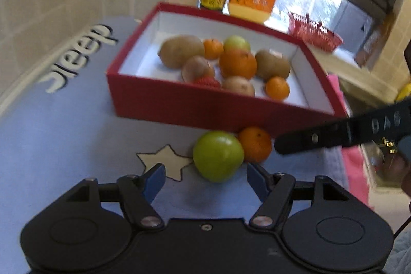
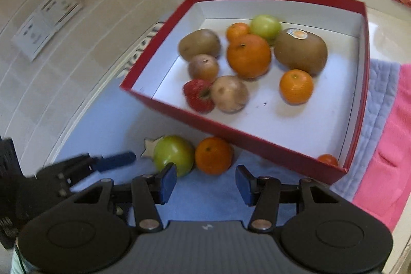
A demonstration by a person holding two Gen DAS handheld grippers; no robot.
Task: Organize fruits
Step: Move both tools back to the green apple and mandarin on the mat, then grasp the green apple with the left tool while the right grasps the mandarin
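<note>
Outside the red box [image 2: 257, 143], against its near wall, a green apple [image 1: 217, 155] and an orange [image 1: 255, 144] sit touching on the blue mat [image 1: 64, 140]. Everything else is already inside the box: more oranges, kiwis, a strawberry [image 2: 199, 95], a second green fruit. So you look to be on the last pieces, with these two left to go in.

Your left gripper [image 1: 204, 177] has its fingers spread wide and empty, with the apple just ahead and slightly right of centre. Your right gripper [image 2: 206, 182] is likewise wide apart and holding nothing, the orange just beyond the gap and the apple off its left finger.

Each gripper seems set for its own fruit. Next, you would push forward until the fruit sits between the fingers, then close gently; both are round and may roll. Because they touch, taking one could nudge the other. Lift well above the box wall before you cross it.
</note>
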